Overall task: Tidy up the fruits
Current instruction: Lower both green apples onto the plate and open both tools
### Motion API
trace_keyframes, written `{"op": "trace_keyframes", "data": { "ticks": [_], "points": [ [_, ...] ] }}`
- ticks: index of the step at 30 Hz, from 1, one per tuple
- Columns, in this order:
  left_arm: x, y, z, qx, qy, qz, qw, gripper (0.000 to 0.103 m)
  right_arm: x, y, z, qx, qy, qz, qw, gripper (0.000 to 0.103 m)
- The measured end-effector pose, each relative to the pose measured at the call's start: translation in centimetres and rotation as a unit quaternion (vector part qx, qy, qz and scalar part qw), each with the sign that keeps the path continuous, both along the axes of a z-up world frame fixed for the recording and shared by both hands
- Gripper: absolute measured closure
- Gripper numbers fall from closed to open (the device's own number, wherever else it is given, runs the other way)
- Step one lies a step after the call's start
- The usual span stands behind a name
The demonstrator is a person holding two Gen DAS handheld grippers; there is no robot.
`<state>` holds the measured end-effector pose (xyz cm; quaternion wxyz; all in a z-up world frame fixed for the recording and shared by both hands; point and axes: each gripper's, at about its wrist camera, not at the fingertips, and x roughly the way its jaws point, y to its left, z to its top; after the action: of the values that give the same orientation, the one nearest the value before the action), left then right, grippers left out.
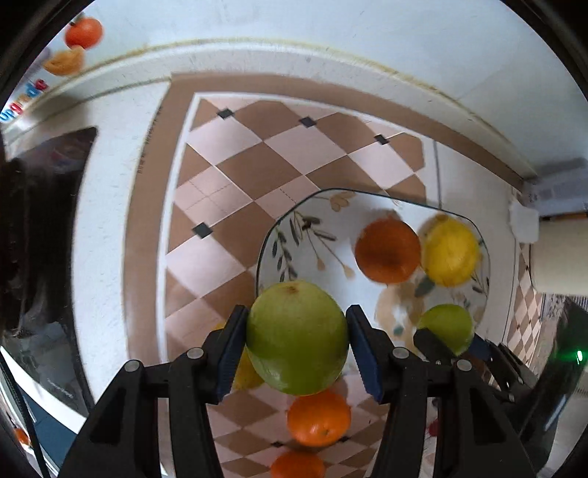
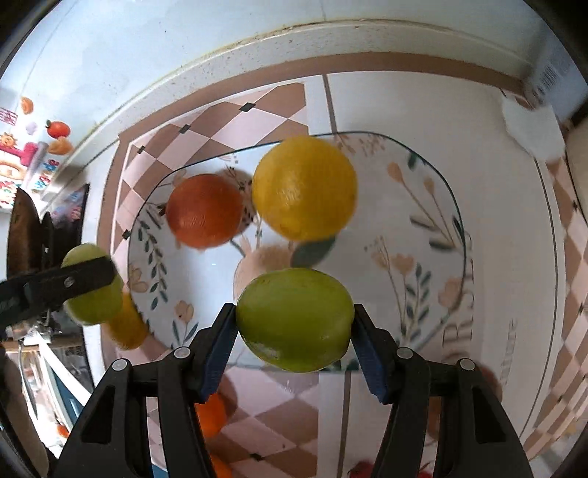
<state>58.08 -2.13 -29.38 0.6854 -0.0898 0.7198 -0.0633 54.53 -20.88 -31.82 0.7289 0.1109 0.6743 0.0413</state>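
My left gripper [image 1: 297, 336] is shut on a green fruit [image 1: 297, 336], held in the air over the near left rim of a flowered plate [image 1: 316, 235]. My right gripper [image 2: 294, 320] is shut on a second green fruit [image 2: 294, 320], hanging over the near part of the same plate [image 2: 422, 228]. On the plate lie an orange [image 2: 204, 209] and a yellow lemon [image 2: 304, 187], side by side. In the right wrist view the left gripper with its green fruit [image 2: 92, 286] shows at the far left. In the left wrist view the other green fruit [image 1: 446, 325] sits at the right.
The plate rests on a checkered brown and pink tablecloth [image 1: 235, 172]. Two oranges [image 1: 318, 419] and a yellow fruit [image 2: 126, 325] lie on the cloth near and below the grippers. A pale wall [image 1: 330, 33] runs behind. A white object [image 2: 533, 128] sits at the far right.
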Motion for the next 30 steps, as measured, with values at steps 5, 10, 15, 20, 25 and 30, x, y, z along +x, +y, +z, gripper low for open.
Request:
{"op": "trace_keyframes", "data": {
  "ticks": [5, 10, 15, 20, 25, 30],
  "points": [
    [1.1, -0.1, -2.0, -0.010, 0.020, 0.017, 0.9996, 0.051, 1.7, 0.4, -1.1, -0.022, 0.008, 0.021, 1.000, 0.039],
    [1.4, -0.5, -2.6, 0.006, 0.018, 0.015, 0.9997, 0.051, 2.4, 0.5, -1.8, -0.017, 0.021, 0.025, 0.999, 0.039],
    [1.5, -0.4, -2.6, 0.007, 0.018, 0.024, 0.9995, 0.051, 2.8, -0.2, -2.0, -0.004, 0.040, 0.016, 0.999, 0.039],
    [2.6, -0.6, -3.1, 0.040, 0.021, 0.023, 0.9987, 0.051, 2.6, -1.0, -2.0, -0.001, 0.056, 0.011, 0.998, 0.038],
    [3.0, -0.7, -4.5, 0.038, 0.041, 0.021, 0.9982, 0.028, 2.6, -1.2, -2.1, 0.029, 0.074, 0.004, 0.997, 0.027],
    [2.6, -0.7, -4.9, 0.037, 0.042, 0.028, 0.9981, 0.028, 2.1, -1.7, -0.7, 0.018, 0.061, 0.003, 0.998, 0.016]
  ]
}}
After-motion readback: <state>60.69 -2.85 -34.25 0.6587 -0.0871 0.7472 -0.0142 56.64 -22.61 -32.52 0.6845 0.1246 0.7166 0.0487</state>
